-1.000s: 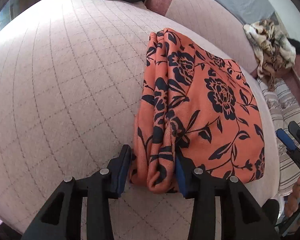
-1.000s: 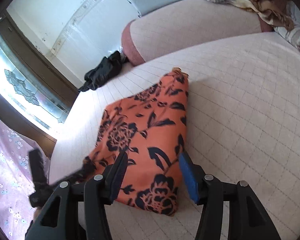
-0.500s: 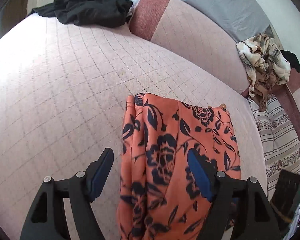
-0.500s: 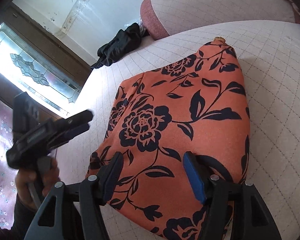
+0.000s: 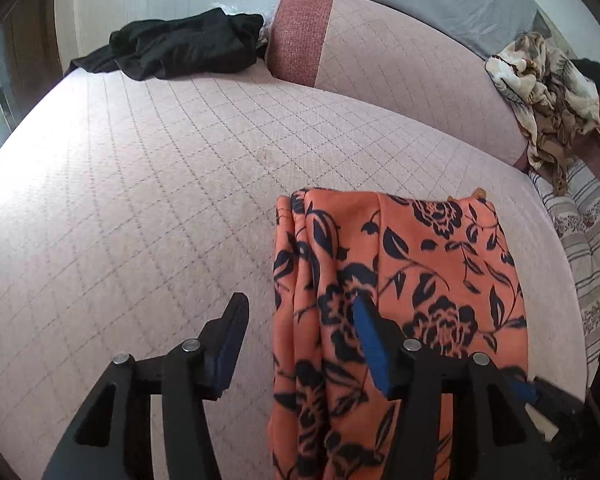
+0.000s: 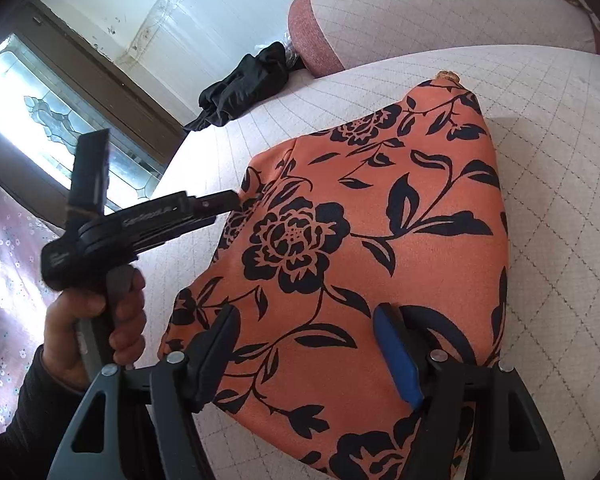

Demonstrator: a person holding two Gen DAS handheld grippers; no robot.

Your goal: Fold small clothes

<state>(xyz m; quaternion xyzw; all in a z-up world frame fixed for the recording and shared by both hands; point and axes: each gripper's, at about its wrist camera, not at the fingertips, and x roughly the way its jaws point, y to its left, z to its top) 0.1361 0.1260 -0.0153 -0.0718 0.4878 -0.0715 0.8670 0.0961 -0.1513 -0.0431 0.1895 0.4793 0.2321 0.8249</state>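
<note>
An orange garment with a dark floral print [image 5: 432,280] lies folded on the quilted pink sofa seat [image 5: 160,200]. My left gripper [image 5: 298,320] is open, its jaws straddling the garment's bunched left edge, holding nothing. It also shows in the right wrist view [image 6: 232,200], its tip touching the garment's left edge. My right gripper [image 6: 306,328] is open above the near part of the garment [image 6: 380,220], not gripping it.
A black garment [image 5: 184,46] lies at the seat's far left corner, by the sofa backrest [image 5: 400,72]. A brown and cream patterned cloth [image 5: 548,92] is heaped at the right. A striped cushion [image 5: 592,248] lies right of the seat. A window [image 6: 52,120] is on the left.
My left gripper has let go of the garment's bunched edge, opened and drawn back. My right gripper has moved forward over the garment. The garment now lies flatter.
</note>
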